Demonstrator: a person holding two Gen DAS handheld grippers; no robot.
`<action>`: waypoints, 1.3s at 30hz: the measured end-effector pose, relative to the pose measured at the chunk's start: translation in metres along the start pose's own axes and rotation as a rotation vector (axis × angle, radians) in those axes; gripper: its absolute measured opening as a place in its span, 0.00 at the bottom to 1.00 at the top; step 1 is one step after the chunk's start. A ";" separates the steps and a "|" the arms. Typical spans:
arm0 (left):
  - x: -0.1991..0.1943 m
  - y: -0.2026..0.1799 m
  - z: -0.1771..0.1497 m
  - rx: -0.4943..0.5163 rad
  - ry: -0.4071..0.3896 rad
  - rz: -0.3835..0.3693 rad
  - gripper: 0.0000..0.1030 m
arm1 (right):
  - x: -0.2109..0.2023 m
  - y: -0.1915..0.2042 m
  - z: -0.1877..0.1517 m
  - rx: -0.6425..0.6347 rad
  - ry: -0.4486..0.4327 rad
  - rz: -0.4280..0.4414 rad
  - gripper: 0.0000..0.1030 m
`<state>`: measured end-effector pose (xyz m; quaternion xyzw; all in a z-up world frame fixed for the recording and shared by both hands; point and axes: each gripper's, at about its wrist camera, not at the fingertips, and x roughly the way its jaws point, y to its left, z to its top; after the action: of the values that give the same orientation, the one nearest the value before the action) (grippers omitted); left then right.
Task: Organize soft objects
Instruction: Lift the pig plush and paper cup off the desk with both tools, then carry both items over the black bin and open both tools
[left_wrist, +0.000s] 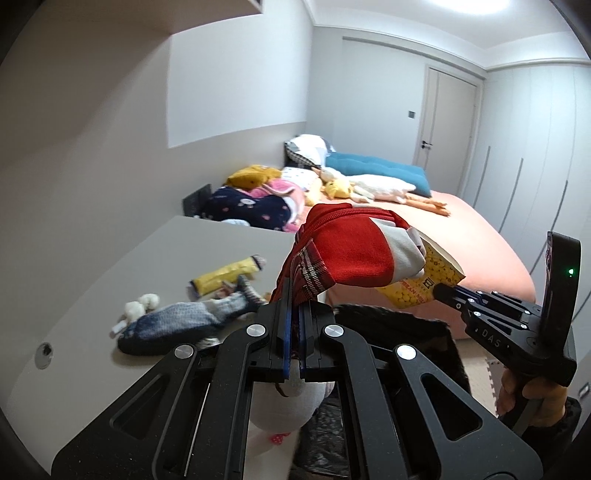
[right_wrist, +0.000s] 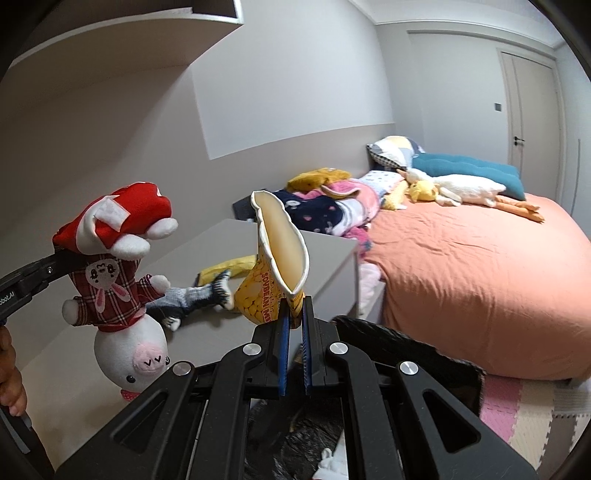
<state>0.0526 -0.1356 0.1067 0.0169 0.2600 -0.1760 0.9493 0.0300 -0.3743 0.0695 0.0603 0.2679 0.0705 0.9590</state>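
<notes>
My left gripper (left_wrist: 294, 306) is shut on a white plush pig (left_wrist: 343, 254) in a red plaid shirt and red trousers; it hangs head down (right_wrist: 122, 280) in the right wrist view. My right gripper (right_wrist: 294, 314) is shut on a yellow soybean-milk plush carton (right_wrist: 273, 273), held upright over a black bin (right_wrist: 410, 354). That carton (left_wrist: 424, 280) shows behind the pig in the left wrist view, with the right gripper (left_wrist: 443, 291) pinching it. On the grey table (left_wrist: 110, 295) lie a blue-grey plush fish (left_wrist: 184, 317) and a yellow plush (left_wrist: 225, 275).
A bed with an orange sheet (right_wrist: 480, 277) stands to the right, carrying a white goose plush (right_wrist: 465, 188), a teal cushion (right_wrist: 469, 166), blankets and pillows. The black bin has a bag liner (right_wrist: 314, 435). Foam mats (right_wrist: 524, 417) cover the floor. A person's hand (left_wrist: 524, 391) holds the right gripper.
</notes>
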 end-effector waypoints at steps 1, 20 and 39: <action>0.000 -0.004 -0.001 0.005 0.002 -0.006 0.01 | -0.002 -0.003 -0.001 0.005 -0.001 -0.007 0.07; 0.039 -0.075 -0.012 0.092 0.081 -0.144 0.01 | -0.034 -0.066 -0.016 0.100 -0.016 -0.157 0.07; 0.101 -0.125 -0.034 0.186 0.315 -0.229 0.07 | -0.044 -0.094 -0.028 0.148 0.027 -0.286 0.20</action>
<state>0.0738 -0.2818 0.0341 0.1023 0.3879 -0.3011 0.8651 -0.0118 -0.4719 0.0533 0.0913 0.2912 -0.0859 0.9484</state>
